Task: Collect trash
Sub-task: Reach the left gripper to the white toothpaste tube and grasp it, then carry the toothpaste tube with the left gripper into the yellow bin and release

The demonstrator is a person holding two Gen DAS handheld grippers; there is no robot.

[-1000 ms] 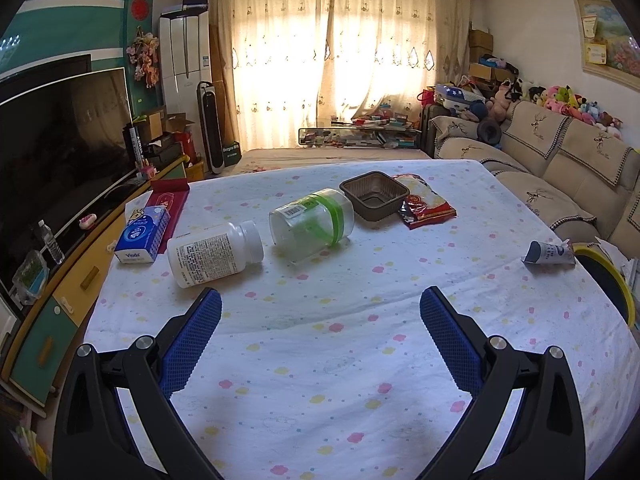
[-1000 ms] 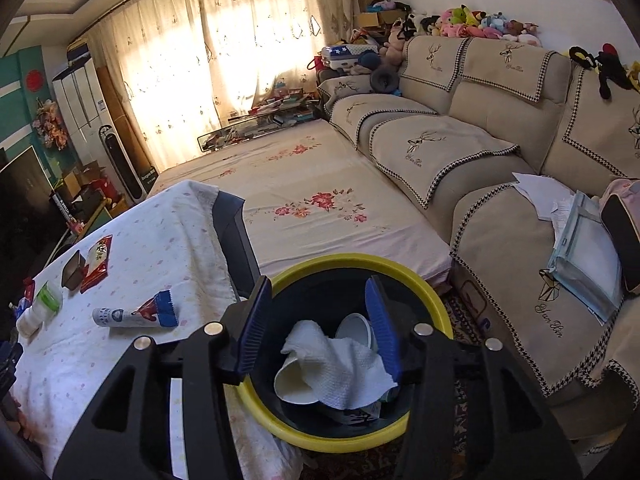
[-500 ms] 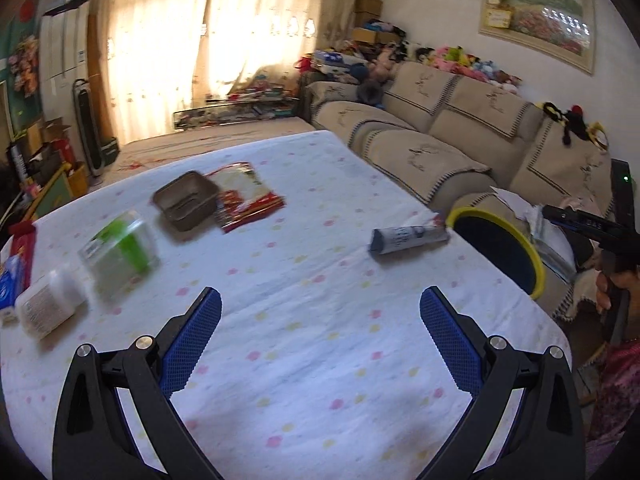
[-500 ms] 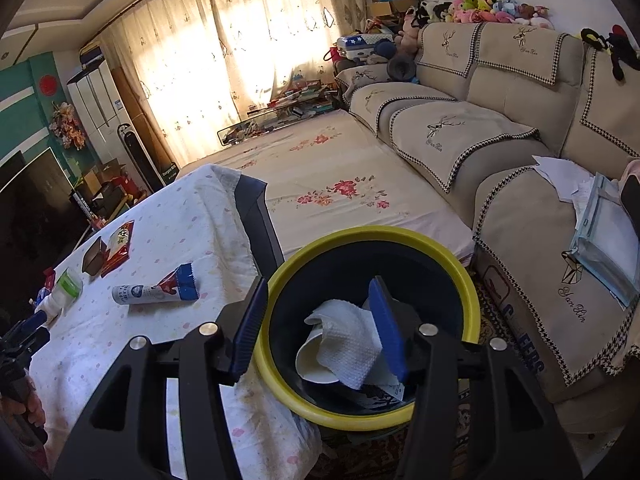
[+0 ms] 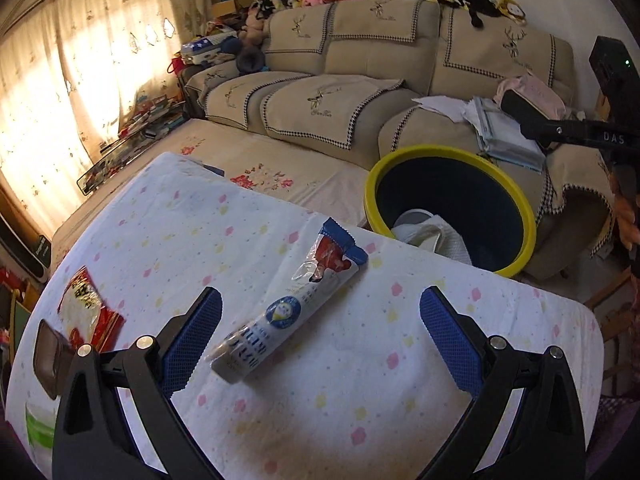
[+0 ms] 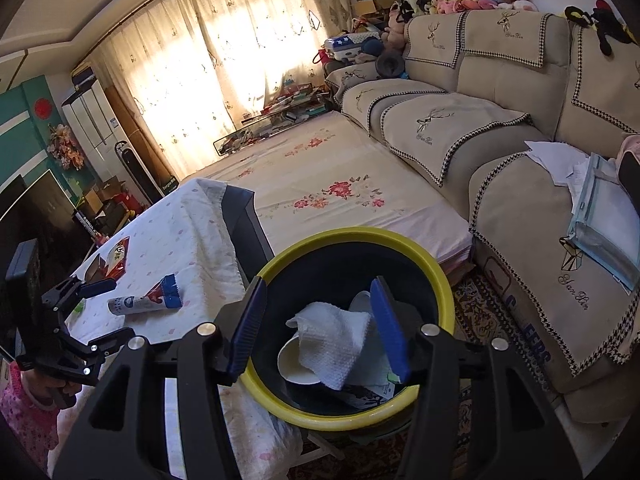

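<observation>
- Sofa [image 6: 500, 128]: beige, with trimmed seat covers; it runs along the right side of the room. Papers and a clear folder [image 6: 604, 220] lie on its near seat, and soft toys line the top of its back.
- Table [image 5: 224, 240]: covered with a white cloth printed with pastel spots. It stands left of the bin in the right wrist view.
- Bin [image 6: 440, 276]: dark tub with a yellow rim, on the floor between the table edge and the sofa. Its rim lies just beside the table edge.
- Bin contents: a white paper towel [image 6: 336, 340] lies over a white paper cup [image 6: 294, 364]; printed wrappers lie underneath.
- Left gripper [image 5: 320, 332]: positioned over the table, jaws spread wide, nothing gripped. The blue pads [image 5: 188, 340] do not press on anything.
- Right gripper [image 6: 318, 330]: positioned directly above the bin opening. Jaws stand about half open; they have just been opening slightly. Nothing is between them; the paper towel is lower down inside the bin.
- Tube [image 5: 292, 308]: white and blue squeeze tube with a crimped blue end. It lies flat on the cloth, near the table edge closest to the bin. Its cap end lies just beside the left pad of the left gripper; contact cannot be determined.
- Red snack wrapper [image 5: 86, 312]: flat on the cloth, well apart from the tube.
- Brown plastic tray [image 5: 50, 356]: touching the near edge of the snack wrapper.
</observation>
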